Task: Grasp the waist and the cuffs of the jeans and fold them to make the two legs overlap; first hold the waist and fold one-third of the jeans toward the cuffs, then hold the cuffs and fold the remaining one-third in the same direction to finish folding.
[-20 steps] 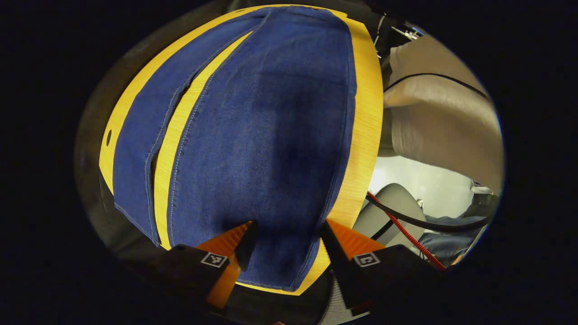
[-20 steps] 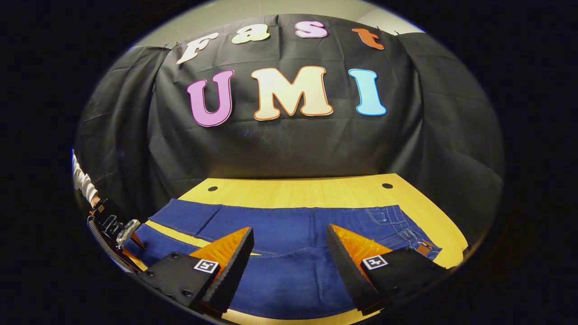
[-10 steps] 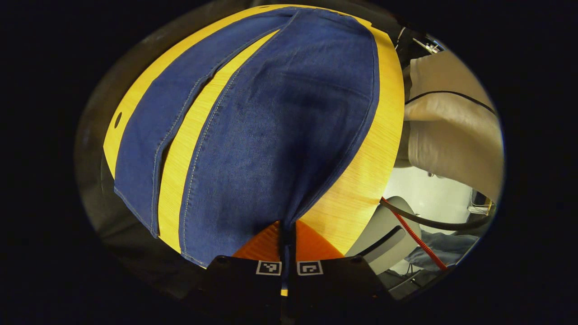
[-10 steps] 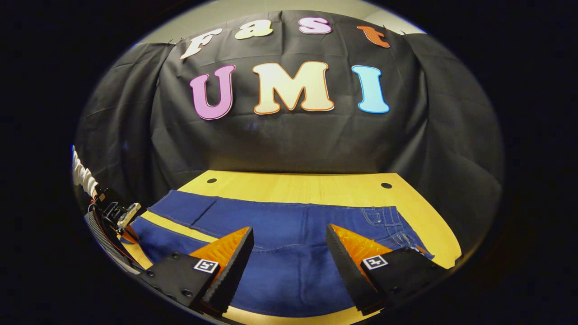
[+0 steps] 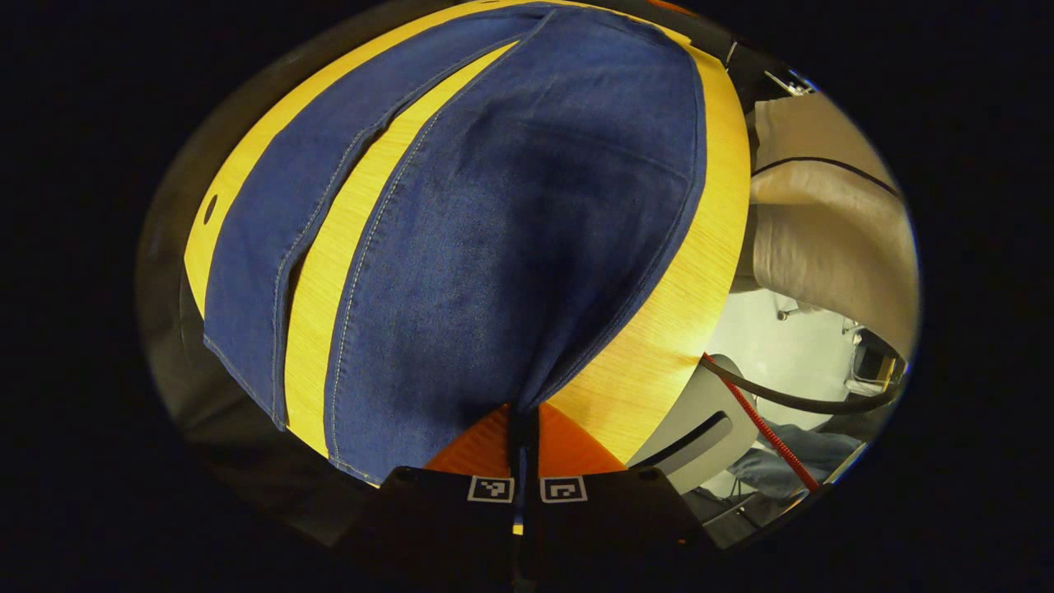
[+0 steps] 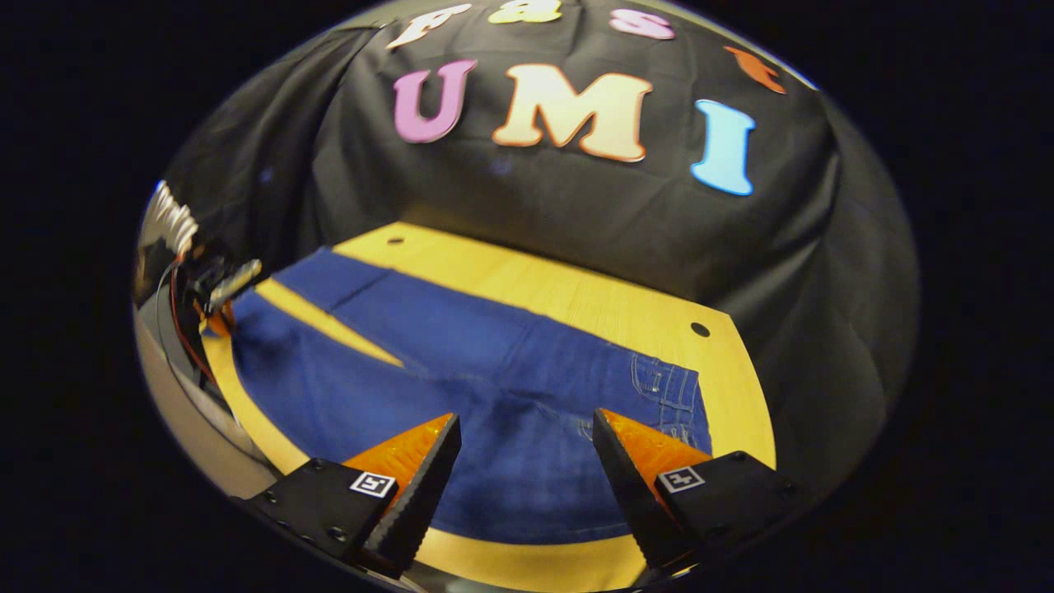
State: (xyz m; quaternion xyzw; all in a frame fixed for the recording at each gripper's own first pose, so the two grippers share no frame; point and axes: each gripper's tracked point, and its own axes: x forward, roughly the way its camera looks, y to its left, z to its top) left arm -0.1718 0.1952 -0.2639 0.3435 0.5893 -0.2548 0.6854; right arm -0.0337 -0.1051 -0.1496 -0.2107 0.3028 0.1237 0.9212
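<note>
Left claw [image 5: 522,428] clamped on jeans [image 5: 486,231] cuff.

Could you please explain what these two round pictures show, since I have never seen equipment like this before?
A person holds a two-finger tool in each hand, each carrying a fisheye camera that looks along its own fingers. On the wooden table lie blue jeans, spread flat with the legs apart. In the left gripper view, the left gripper has its fingers closed on the cuff of the nearer leg. In the right gripper view, the right gripper hangs open above the waist, holding nothing. The left tool appears there at the far left.
</note>
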